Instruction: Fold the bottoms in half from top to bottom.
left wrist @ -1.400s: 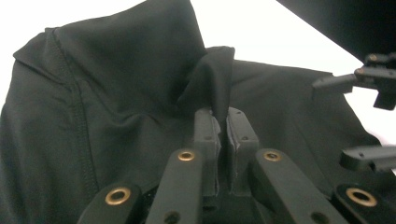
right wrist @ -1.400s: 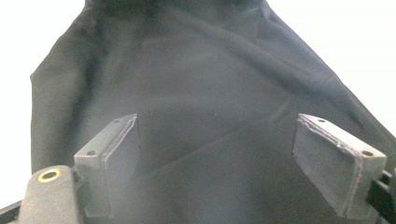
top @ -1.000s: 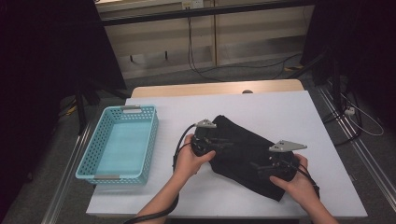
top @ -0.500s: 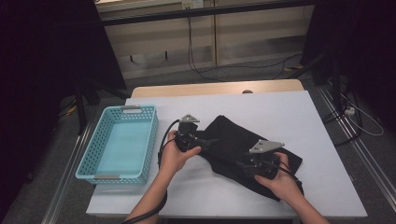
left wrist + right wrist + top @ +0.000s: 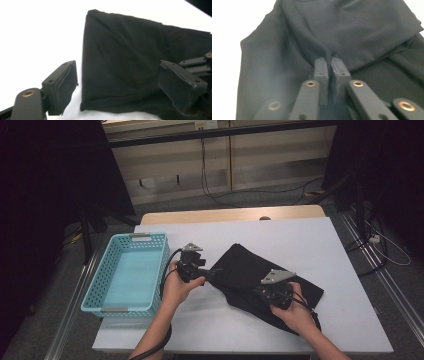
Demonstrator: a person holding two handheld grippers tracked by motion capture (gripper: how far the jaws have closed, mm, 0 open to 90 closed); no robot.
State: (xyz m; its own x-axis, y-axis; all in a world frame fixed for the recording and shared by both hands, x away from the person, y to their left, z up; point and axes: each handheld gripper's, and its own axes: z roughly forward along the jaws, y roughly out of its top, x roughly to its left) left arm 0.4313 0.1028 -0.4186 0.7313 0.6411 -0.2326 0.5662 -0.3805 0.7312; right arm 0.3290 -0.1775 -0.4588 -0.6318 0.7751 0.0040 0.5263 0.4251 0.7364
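The black cloth (image 5: 260,280) lies partly folded on the white surface (image 5: 345,245), right of centre in the high view, with the turquoise basket (image 5: 127,272) standing bare at the left. The right claw (image 5: 329,67) has just been closing and now pinches a raised fold of the cloth. The left claw (image 5: 120,82) has just been opening; its jaws stand wide at the cloth's edge, gripping nothing. Folding seems midway; further folds, perhaps the basket, are probably left.
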